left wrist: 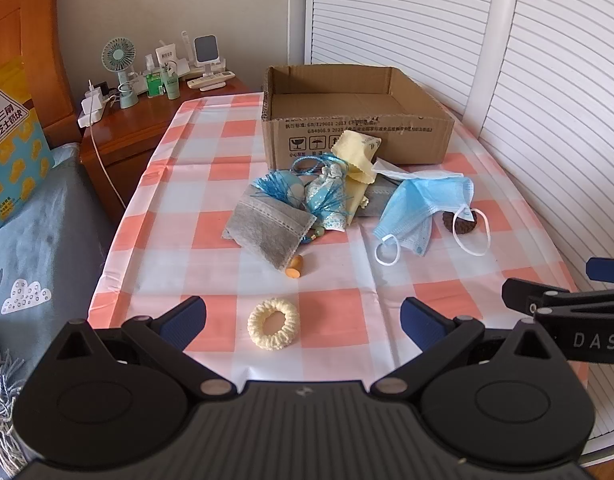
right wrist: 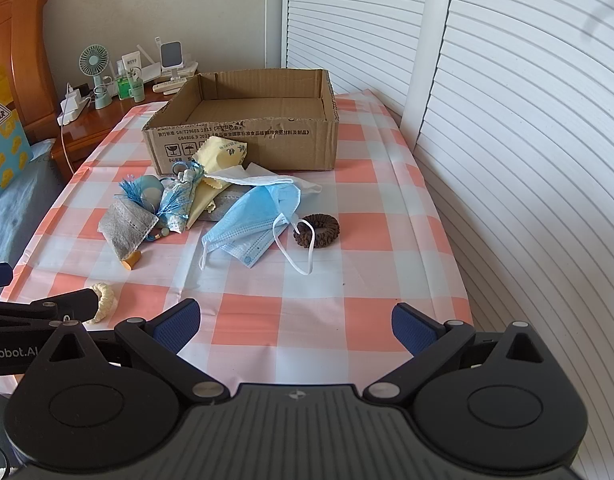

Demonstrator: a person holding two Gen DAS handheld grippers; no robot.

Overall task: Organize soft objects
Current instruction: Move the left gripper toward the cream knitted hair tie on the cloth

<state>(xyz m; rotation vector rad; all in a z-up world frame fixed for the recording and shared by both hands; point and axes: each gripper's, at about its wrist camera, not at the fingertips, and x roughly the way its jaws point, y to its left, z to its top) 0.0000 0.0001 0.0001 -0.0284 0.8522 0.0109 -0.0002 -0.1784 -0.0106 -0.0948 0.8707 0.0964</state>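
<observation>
On the table before you, one grey block lies mostly hidden beneath two face masks, and your left gripper cuts off the cream hair tie in the right view. Count one brown hair tie, one cardboard box far back. Left and right gripper jaws stand apart, empty.

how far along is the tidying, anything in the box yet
Nothing is done: the cardboard box is empty. Nothing is in hand: left gripper and right gripper are both open. The masks, cream scrunchie and brown scrunchie remain on the table.
</observation>
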